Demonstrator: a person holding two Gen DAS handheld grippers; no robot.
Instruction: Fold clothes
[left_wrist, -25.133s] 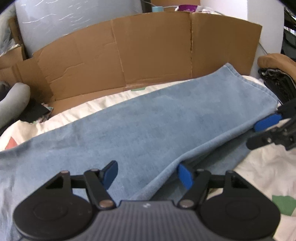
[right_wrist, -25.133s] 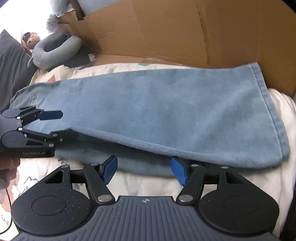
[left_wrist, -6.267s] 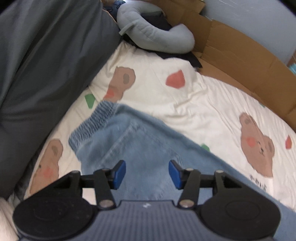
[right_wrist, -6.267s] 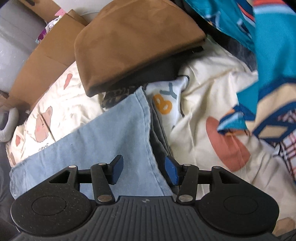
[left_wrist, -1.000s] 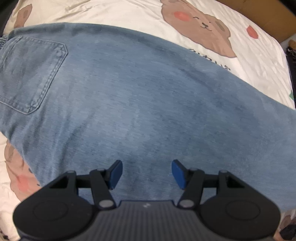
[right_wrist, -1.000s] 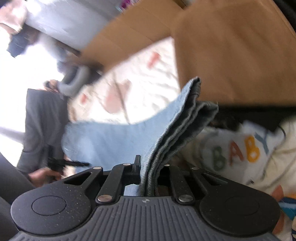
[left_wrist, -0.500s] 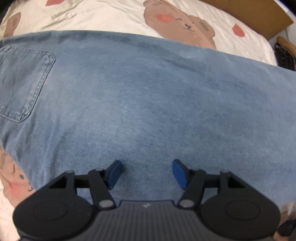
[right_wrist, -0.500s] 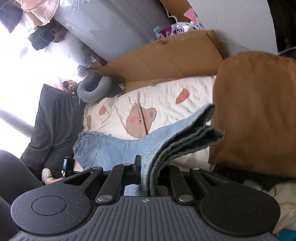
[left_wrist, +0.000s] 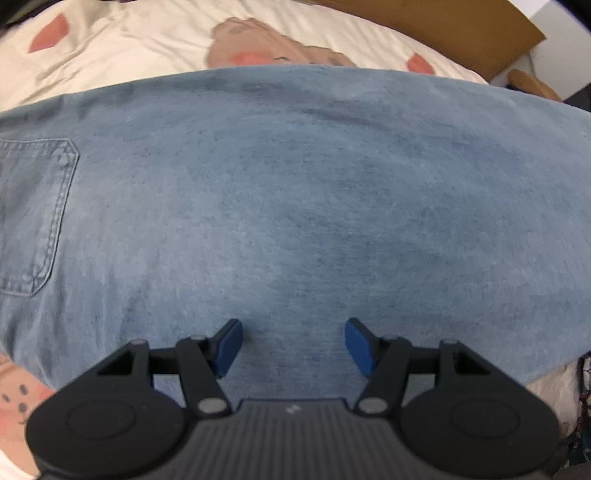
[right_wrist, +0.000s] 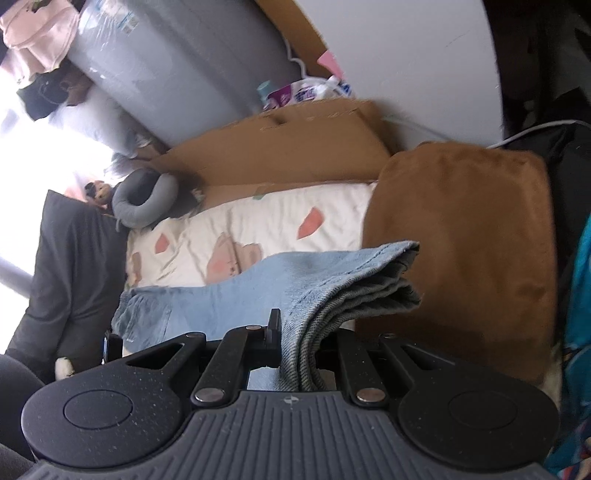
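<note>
Clamping jeans (right_wrist: 295, 291), right hand-held gripper (right_wrist: 295, 354); left hand-held gripper (left_wrist: 293, 345) gapes.

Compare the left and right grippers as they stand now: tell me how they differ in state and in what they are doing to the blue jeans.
The left gripper is open with its blue pads apart; the right gripper is shut. The left gripper grips nothing and sits over the flat middle of the light blue denim jeans; the right gripper clamps the stacked leg hems and holds them off the bed. Both are at the same jeans.
</note>
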